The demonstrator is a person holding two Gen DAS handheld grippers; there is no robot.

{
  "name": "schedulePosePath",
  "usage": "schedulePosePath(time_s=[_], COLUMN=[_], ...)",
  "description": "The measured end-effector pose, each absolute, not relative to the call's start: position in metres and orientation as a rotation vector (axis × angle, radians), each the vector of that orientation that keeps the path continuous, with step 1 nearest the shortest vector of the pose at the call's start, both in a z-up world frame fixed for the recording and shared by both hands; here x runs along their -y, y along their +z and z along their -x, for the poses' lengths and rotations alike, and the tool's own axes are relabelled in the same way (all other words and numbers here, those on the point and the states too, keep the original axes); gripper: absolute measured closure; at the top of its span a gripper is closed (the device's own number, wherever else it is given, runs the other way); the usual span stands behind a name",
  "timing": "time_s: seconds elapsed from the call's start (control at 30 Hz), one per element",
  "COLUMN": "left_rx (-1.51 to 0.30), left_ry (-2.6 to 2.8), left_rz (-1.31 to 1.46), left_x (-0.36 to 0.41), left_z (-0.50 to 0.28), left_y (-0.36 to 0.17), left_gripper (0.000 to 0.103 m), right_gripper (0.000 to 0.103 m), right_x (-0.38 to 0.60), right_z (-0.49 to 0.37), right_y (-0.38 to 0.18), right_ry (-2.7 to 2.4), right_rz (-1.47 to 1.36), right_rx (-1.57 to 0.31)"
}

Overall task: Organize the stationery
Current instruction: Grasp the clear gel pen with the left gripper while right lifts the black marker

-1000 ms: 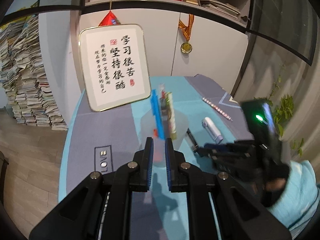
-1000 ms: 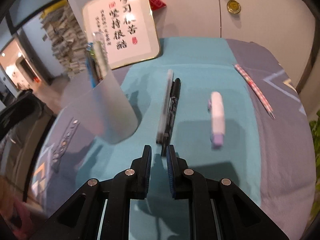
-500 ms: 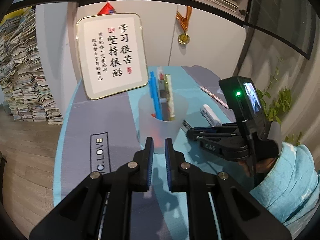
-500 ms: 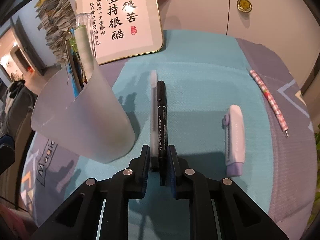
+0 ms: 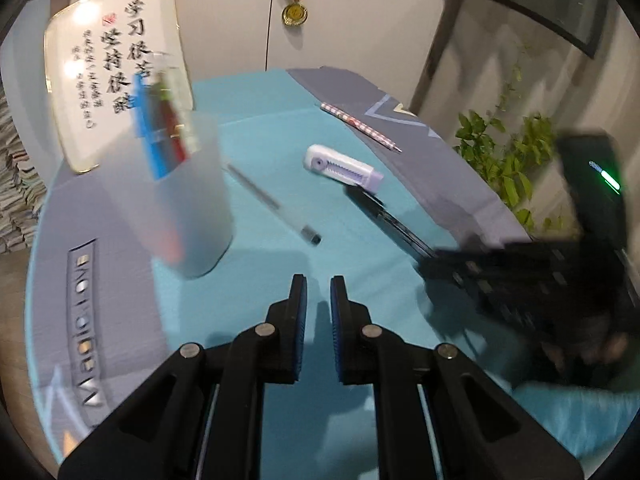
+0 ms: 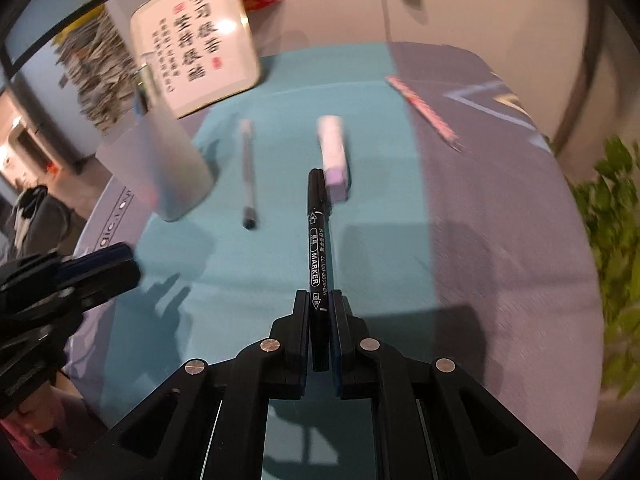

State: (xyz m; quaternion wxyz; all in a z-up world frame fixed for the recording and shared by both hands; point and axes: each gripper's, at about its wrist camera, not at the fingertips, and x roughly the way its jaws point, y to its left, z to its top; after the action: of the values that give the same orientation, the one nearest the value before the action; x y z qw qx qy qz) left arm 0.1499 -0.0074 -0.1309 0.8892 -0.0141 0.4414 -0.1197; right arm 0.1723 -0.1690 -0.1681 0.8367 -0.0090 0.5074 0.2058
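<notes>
The left gripper (image 5: 318, 288) hangs with its jaws slightly parted on nothing above the teal mat (image 5: 280, 120), near the frosted pen cup (image 5: 180, 208), while the right gripper (image 6: 319, 304) pinches the black marker (image 6: 317, 240) lifted above the mat, near the framed calligraphy board (image 6: 196, 40).

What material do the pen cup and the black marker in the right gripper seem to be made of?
Pen cup: probably frosted, translucent plastic; the blue and red pens inside show through its wall as dim shapes. Black marker: likely smooth, slightly glossy plastic with white printed lettering. The right gripper is shut on it.
</notes>
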Motion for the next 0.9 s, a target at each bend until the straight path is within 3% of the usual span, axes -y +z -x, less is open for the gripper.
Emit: schedulePosePath(time_s=[0.17, 0.4, 0.53, 0.9], left_rx=[-0.922, -1.014, -0.997, -1.087], left_ry=[-0.122, -0.056, -0.110, -0.314], left_rz=[-0.004, -0.021, -0.047, -0.071], left_x=[0.028, 0.039, 0.042, 0.026], left_z=[-0.193, -0.219, -0.209, -0.129], left_y=[-0.142, -0.161, -0.159, -0.162], left_gripper=[0.083, 0.084, 0.096, 0.096], right_gripper=[0.094, 0.094, 0.094, 0.094], right_x=[0.190, 0.209, 0.218, 0.209], right_z=[-0.167, -0.166, -0.167, -0.158], right_y=[-0.170, -0.176, -0.177, -0.175], right_ry=[0.425, 0.421, 0.413, 0.439], right_rz=[-0.039, -0.077, -0.097, -0.051], right_rx=[-1.063, -1.054, -1.049, -1.085])
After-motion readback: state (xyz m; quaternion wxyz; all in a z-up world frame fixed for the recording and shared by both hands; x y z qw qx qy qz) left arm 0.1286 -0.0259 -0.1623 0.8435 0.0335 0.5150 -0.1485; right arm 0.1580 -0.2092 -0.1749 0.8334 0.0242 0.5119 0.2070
